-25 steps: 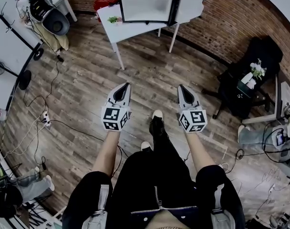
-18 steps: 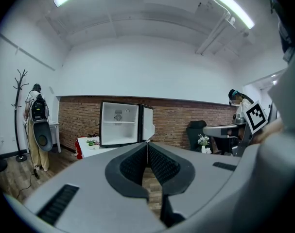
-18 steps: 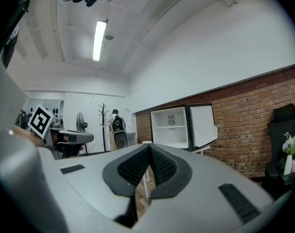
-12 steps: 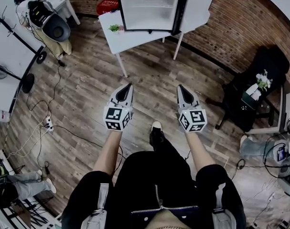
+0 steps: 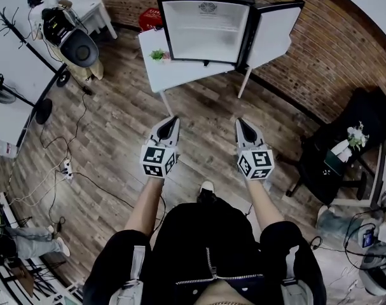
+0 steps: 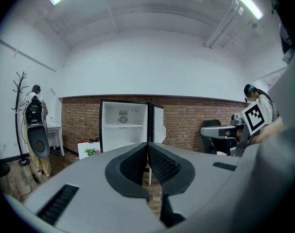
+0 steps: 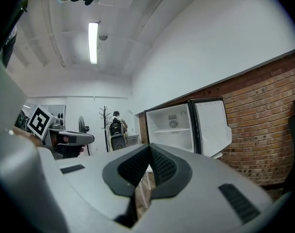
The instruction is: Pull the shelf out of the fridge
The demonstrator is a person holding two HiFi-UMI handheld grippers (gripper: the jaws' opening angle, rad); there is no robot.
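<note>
A small black fridge [image 5: 206, 27] stands on a white table [image 5: 180, 72] against the brick wall, its door [image 5: 276, 33] swung open to the right. Its white inside holds one white shelf [image 6: 123, 125], also visible as a thin ledge, the shelf [image 7: 171, 129], in the right gripper view. My left gripper [image 5: 170, 121] and right gripper [image 5: 243, 123] are held side by side over the wood floor, well short of the table. Both are shut with nothing between their jaws and point toward the fridge.
A small green plant [image 5: 156, 55] sits on the table's left part beside the fridge. A red crate [image 5: 149, 19] lies behind the table. A coat stand [image 6: 19, 115] and a backpack [image 5: 68, 30] are at the left, a black chair [image 5: 351, 142] at the right. Cables [image 5: 65, 167] trail on the floor.
Both grippers and the person have moved forward toward the fridge and table, which now sit lower and larger in the head view. The jaws stayed shut.
</note>
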